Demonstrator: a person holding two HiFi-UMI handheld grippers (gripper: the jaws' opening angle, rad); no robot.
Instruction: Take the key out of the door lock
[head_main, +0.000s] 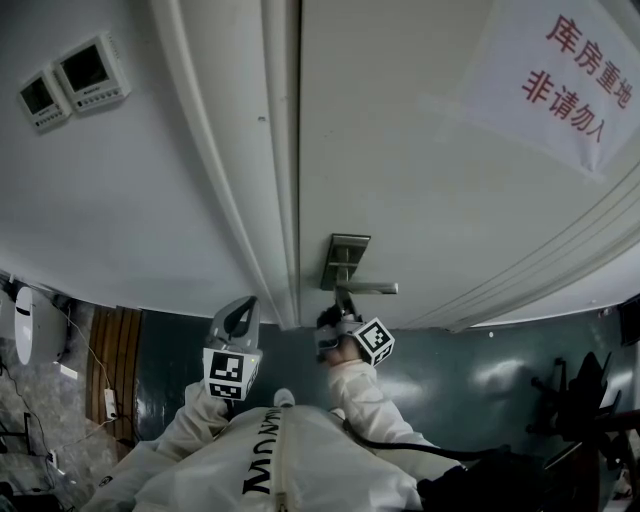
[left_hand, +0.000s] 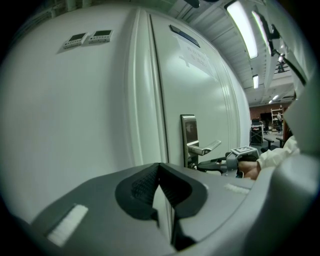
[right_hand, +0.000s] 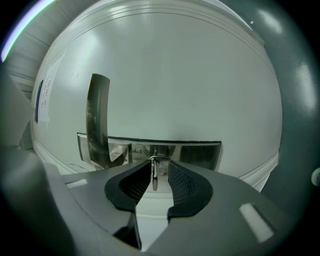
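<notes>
A small metal key (right_hand: 155, 173) sticks out of the steel lock plate (right_hand: 200, 153) on the white door (head_main: 430, 200), beside the lever handle (right_hand: 97, 120). In the right gripper view my right gripper (right_hand: 159, 169) is open around the key: the left pad is close against it and a gap shows on the right. The head view shows that gripper (head_main: 343, 303) just under the lock plate (head_main: 346, 262) and handle (head_main: 367, 288). My left gripper (head_main: 236, 318) hangs off the door frame, left of the lock. Its jaws (left_hand: 159, 167) are shut on nothing.
The door frame (head_main: 285, 180) runs up left of the lock. Two wall control panels (head_main: 75, 80) sit on the wall at the left. A paper sign with red print (head_main: 570, 75) is stuck to the door at the upper right. Dark floor lies below.
</notes>
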